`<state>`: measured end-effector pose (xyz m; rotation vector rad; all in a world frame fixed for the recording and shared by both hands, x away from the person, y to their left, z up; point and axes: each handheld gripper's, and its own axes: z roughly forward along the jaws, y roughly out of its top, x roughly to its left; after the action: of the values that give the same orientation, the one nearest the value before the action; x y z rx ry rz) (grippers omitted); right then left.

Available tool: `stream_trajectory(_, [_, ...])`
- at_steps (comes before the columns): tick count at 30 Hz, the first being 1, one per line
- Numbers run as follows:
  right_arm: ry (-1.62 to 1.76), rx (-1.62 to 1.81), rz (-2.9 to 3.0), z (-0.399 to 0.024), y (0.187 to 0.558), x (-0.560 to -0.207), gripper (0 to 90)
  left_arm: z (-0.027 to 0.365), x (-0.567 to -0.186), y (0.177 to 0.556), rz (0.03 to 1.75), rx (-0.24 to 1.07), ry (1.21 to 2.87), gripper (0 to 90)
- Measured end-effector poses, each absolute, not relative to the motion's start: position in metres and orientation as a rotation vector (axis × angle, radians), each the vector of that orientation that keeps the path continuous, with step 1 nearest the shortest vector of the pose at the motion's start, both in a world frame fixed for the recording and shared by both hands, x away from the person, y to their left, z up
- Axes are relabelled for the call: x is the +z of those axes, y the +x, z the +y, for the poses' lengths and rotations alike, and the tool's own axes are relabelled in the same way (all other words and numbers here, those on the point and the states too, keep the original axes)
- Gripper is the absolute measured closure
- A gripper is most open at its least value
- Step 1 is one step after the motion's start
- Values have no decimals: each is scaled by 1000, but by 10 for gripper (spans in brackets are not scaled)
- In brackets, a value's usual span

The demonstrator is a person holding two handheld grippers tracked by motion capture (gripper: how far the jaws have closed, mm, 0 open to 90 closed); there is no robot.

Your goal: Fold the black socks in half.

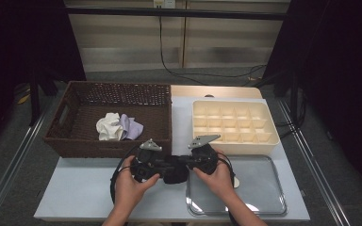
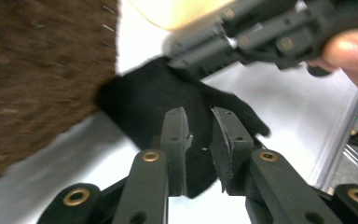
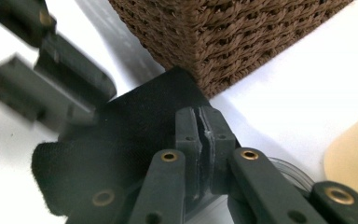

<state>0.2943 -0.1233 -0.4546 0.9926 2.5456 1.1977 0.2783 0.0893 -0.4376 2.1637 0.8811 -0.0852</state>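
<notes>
Black cloth, likely soft, light and best held by its edges, hangs above the white surface between 2 grippers, right gripper fingers pinching it, left gripper fingers slightly spread around it.

Your way forward is blocked: the wicker basket stands just beyond the left tongs, the divided box beyond the right. Open tabletop lies to your left.
</notes>
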Motion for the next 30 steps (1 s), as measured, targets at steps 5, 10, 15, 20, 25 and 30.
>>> stream_trajectory(5, [991,1185,2543,-124,292,-450,850,81,-445,278,881,-76,2155,747])
stream_trajectory(10, [995,1208,2507,-129,288,-439,838,75,-446,278,885,-46,2168,760])
stream_trajectory(15, [982,1217,2519,-126,282,-435,818,75,-447,276,887,-36,2157,757])
stream_trajectory(20, [1016,1194,2535,-123,286,-448,815,77,-442,270,876,-27,2157,740])
stream_trajectory(25, [1001,1145,2556,-122,290,-454,830,87,-436,265,863,-18,2157,744])
stream_trajectory(30, [1011,1128,2558,-123,292,-460,838,79,-446,269,855,-35,2160,756])
